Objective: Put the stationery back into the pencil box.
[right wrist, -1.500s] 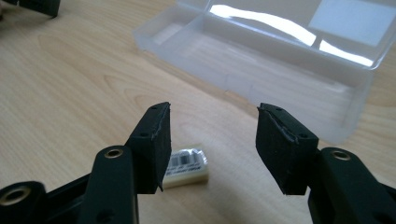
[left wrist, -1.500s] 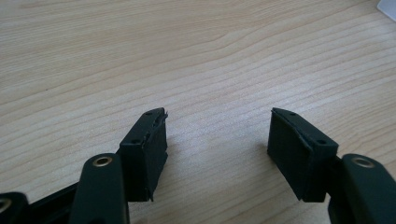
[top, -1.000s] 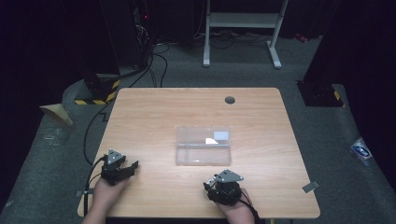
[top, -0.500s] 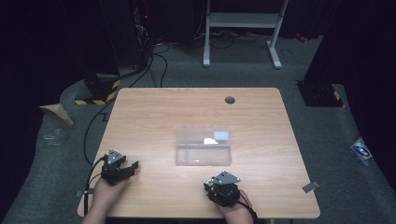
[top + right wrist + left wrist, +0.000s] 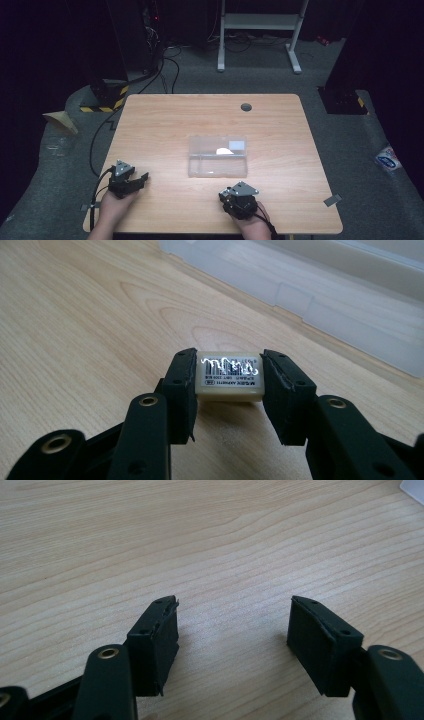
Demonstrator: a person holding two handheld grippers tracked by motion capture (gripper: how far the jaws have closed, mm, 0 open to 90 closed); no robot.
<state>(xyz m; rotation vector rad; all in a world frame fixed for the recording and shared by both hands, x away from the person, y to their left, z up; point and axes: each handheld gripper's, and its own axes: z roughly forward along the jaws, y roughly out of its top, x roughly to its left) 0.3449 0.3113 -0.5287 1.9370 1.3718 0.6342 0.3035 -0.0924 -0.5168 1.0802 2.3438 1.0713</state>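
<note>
A small white eraser (image 5: 230, 382) with a barcode label rests on the wooden table (image 5: 210, 115), just in front of a clear plastic box (image 5: 217, 156). My right gripper (image 5: 229, 371) has just been closing its jaws; both pads now press on the eraser's sides. In the high view this gripper (image 5: 232, 192) sits near the table's front edge, pointing toward the box. My left gripper (image 5: 142, 179) lies at the front left of the table. Its jaws (image 5: 232, 625) stand wide apart over bare wood with nothing between them.
The clear box (image 5: 325, 285) is long and low and holds a white piece (image 5: 225, 150) and a pale label-like piece (image 5: 237, 145). A dark round hole (image 5: 246, 106) marks the table's far side. Cables and stands lie on the floor beyond.
</note>
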